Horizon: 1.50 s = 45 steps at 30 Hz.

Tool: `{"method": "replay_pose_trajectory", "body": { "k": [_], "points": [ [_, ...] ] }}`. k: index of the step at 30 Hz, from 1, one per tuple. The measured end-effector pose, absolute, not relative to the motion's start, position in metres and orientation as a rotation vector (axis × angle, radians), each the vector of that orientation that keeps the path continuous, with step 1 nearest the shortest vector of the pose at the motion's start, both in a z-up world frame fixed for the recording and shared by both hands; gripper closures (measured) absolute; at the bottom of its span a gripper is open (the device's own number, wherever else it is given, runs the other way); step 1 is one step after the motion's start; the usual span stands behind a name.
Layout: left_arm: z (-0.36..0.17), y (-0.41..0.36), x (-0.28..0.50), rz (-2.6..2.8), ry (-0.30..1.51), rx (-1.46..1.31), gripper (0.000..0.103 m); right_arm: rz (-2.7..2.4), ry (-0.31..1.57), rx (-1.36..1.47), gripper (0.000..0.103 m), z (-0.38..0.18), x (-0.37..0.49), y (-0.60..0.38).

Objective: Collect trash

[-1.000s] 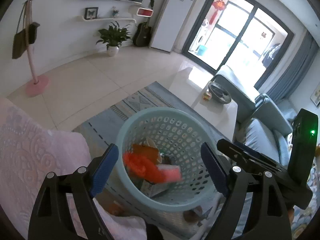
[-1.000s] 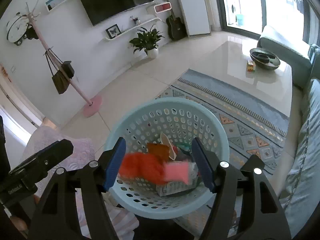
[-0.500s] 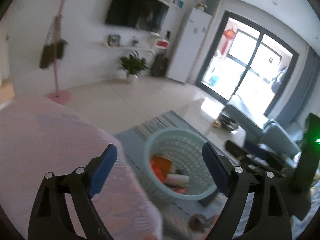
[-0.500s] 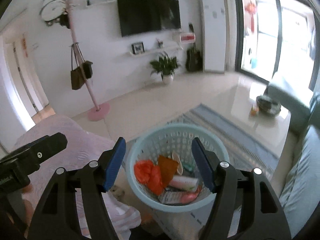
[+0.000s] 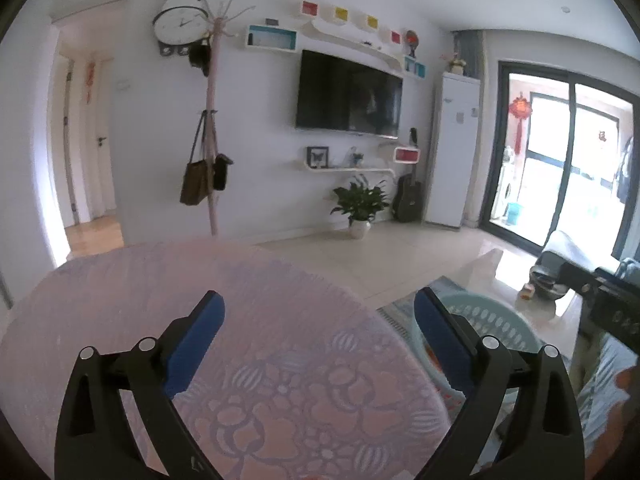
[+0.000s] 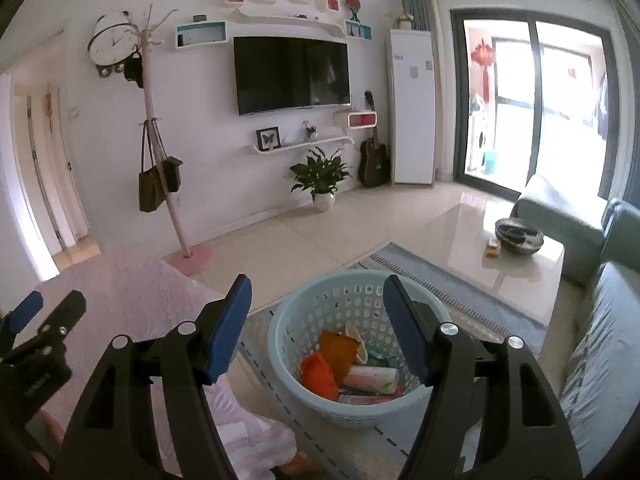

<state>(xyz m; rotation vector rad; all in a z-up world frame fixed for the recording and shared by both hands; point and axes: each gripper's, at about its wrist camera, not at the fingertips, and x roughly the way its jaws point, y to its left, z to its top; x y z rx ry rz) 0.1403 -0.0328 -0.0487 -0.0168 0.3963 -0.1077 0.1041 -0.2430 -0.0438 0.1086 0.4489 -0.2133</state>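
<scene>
Living room: white wall with a wall-mounted television (image 6: 291, 74), a round clock (image 6: 109, 43) at upper left, a coat stand (image 6: 160, 152) carrying dark bags, a potted plant (image 6: 320, 178) on the tiled floor, a guitar (image 6: 374, 160) leaning beside a tall white cabinet (image 6: 412, 106), and glass sliding doors (image 6: 536, 108) at right with a red hanging ornament behind them. A glossy low table (image 6: 480, 256) holds a dark dish and a small orange box; print on the box is too small to read, as are the stickers on the cabinet. No legible writing or brand anywhere. A light blue perforated basket (image 6: 288, 344) stands on the patterned rug (image 6: 460, 304), between a pink lace-covered surface (image 5: 280, 360) and a grey-blue sofa (image 6: 600, 352). Trash (image 6: 344, 368) lies inside the basket: an orange crumpled piece, an orange-brown wrapper, a pale shell-like scrap, and a pink and white packet, possibly tissues, though blur leaves that unsure. Left gripper (image 5: 319, 332) is over the pink cover, jaws wide and opening, nothing between the blue pads. Right gripper (image 6: 317, 328) hangs above the basket, jaws part-spread and opening, pads gripping nothing; the trash lies well below them.
</scene>
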Motion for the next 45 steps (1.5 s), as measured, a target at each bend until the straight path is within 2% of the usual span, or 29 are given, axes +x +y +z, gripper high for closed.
{"method": "replay_pose_trajectory", "body": {
  "k": [2, 4, 18, 30, 45],
  "points": [
    [-0.043, -0.031, 0.139, -0.099, 0.370, 0.002, 0.010, -0.210, 0.448, 0.112, 0.031, -0.046, 0.101, -0.240],
    [-0.041, -0.029, 0.137, -0.073, 0.354, 0.021, 0.008, -0.205, 0.441, 0.112, 0.031, -0.046, 0.100, -0.237],
    [-0.043, -0.013, 0.138, -0.063, 0.386, -0.007, 0.008, -0.211, 0.441, 0.091, 0.031, -0.053, 0.104, -0.235],
    [-0.047, -0.034, 0.134, -0.054, 0.404, 0.038, 0.008, -0.214, 0.441, 0.105, 0.027, -0.052, 0.105, -0.239],
    [-0.044, -0.032, 0.133, -0.043, 0.398, 0.038, 0.008, -0.258, 0.412, 0.135, 0.027, -0.058, 0.102, -0.247]
  ]
}}
